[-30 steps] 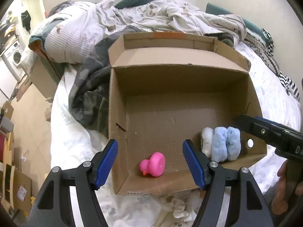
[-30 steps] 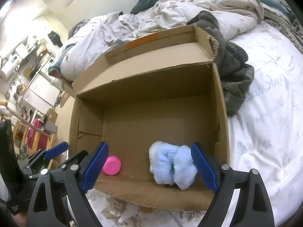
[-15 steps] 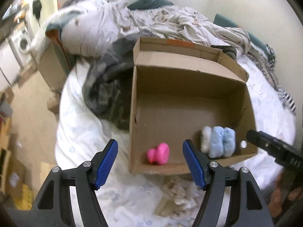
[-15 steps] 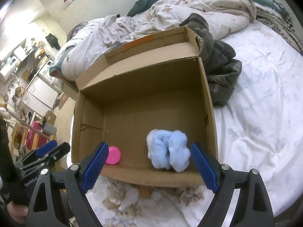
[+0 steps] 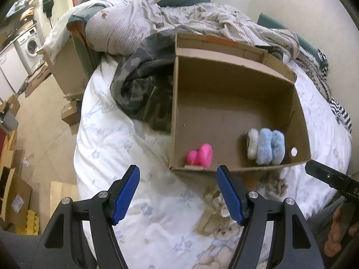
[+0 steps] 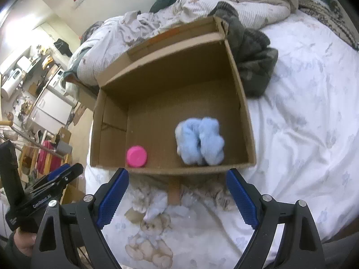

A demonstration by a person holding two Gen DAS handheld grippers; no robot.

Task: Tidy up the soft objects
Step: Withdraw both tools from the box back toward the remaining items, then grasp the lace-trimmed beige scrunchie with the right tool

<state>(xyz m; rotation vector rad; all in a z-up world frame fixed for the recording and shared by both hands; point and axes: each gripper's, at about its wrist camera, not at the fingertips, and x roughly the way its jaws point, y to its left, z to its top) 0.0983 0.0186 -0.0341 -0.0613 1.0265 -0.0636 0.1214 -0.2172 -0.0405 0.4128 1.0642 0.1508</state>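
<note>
An open cardboard box (image 5: 233, 89) (image 6: 170, 103) lies on the bed. Inside, near its front wall, sit a pink rubber duck (image 5: 201, 155) (image 6: 136, 156) and a fluffy light-blue and white soft bundle (image 5: 265, 146) (image 6: 200, 144). My left gripper (image 5: 178, 194) is open and empty, held above the bedsheet in front of the box's left corner. My right gripper (image 6: 177, 198) is open and empty, in front of the box's front wall. The right gripper's tip shows at the right edge of the left wrist view (image 5: 329, 179).
A white bedsheet (image 5: 116, 139) with teddy-bear print covers the bed. A dark camouflage garment (image 5: 139, 89) (image 6: 253, 53) lies against the box's side. Rumpled bedding (image 5: 139, 22) is piled behind. Floor with cardboard boxes (image 5: 15, 192) and a washing machine (image 5: 30, 44) lies left.
Both grippers have pulled back and up from the box; it looks smaller and farther. The left view has swung left, showing more floor. The duck and bundle stay in place.
</note>
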